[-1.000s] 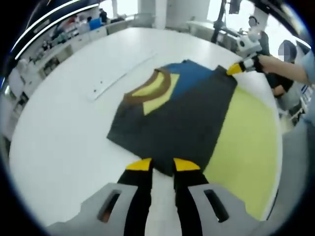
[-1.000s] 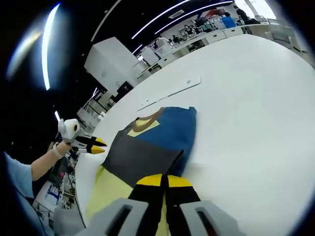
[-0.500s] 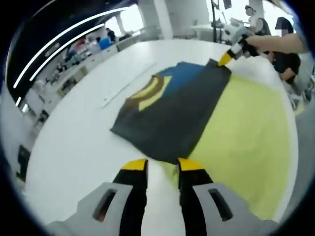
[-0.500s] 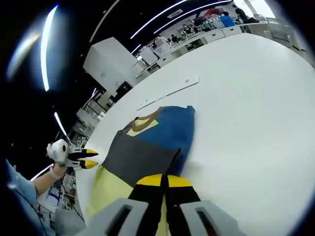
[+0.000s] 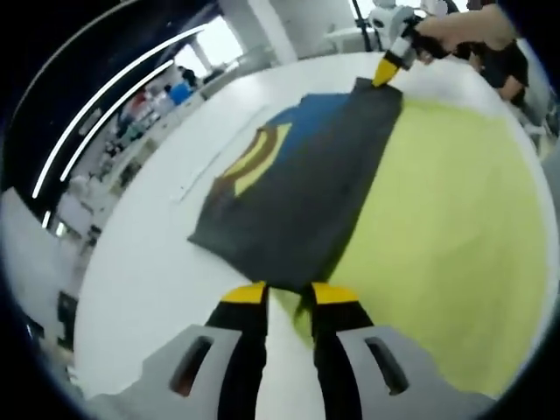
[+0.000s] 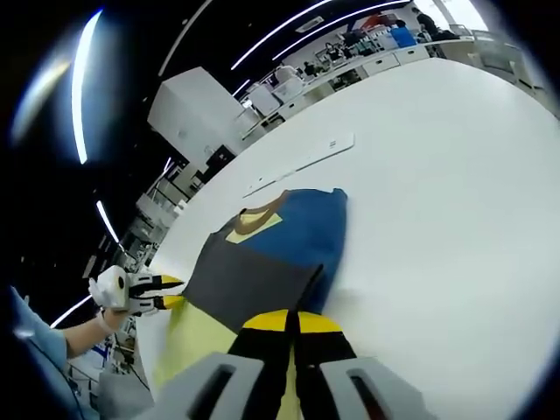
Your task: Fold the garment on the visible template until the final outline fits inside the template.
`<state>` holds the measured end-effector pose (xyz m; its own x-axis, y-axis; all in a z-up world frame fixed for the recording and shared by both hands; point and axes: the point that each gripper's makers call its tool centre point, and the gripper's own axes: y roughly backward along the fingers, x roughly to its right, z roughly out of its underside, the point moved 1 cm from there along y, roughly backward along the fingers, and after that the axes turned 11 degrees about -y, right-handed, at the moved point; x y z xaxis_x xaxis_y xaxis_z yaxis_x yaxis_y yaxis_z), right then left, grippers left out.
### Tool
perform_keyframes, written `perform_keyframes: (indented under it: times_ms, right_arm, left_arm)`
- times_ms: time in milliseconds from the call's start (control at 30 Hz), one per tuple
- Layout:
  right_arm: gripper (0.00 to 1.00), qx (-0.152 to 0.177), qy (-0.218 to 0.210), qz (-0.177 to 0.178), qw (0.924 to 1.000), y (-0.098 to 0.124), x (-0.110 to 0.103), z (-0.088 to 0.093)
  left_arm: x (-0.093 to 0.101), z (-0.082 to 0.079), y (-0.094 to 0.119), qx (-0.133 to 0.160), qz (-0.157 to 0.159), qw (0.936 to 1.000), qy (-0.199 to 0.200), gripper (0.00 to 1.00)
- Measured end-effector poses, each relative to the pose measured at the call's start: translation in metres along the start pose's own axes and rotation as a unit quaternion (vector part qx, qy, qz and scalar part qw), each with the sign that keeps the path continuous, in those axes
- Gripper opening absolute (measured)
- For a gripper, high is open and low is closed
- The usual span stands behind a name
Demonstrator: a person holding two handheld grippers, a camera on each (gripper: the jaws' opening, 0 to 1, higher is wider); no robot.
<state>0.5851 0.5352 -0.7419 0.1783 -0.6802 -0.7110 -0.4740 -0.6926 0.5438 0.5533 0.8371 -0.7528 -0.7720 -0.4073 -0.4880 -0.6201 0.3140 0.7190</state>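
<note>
- One garment (image 5: 302,197), dark grey and blue with a brown collar and a yellow patch, folded lengthwise; we see it on the yellow-green template (image 5: 437,236), its left part spilling onto the white table (image 5: 144,262).
- Our left gripper (image 5: 282,293): jaws a little apart at the garment's near hem; we cannot tell whether they hold cloth.
- Our right gripper (image 6: 291,322): yellow tips pressed together on the garment's corner.
- One flat white strip (image 6: 302,164) on the table beyond the collar, apart from the garment.
</note>
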Motion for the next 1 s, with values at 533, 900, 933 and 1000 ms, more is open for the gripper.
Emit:
perform_keyframes:
  times_ms: [533, 900, 933, 1000]
  right_arm:
    - [0.0, 0.009, -0.001, -0.009, 0.9999, 0.0, -0.007, -0.008]
    - [0.0, 0.012, 0.006, -0.023, 0.9996, -0.012, -0.022, -0.02]
    - [0.0, 0.011, 0.007, -0.026, 0.9996, -0.013, -0.023, -0.021]
    - [0.0, 0.008, 0.005, -0.029, 0.9995, -0.015, -0.025, -0.019]
  left_arm:
    - [-0.005, -0.002, 0.004, 0.008, -0.075, 0.9967, -0.029, 0.01]
    - [-0.006, 0.017, 0.007, -0.007, -0.123, 0.9923, 0.012, 0.01]
    - [-0.005, 0.02, 0.007, -0.012, -0.124, 0.992, 0.024, 0.01]
    - [-0.005, 0.025, 0.007, -0.015, -0.13, 0.9908, 0.033, 0.01]
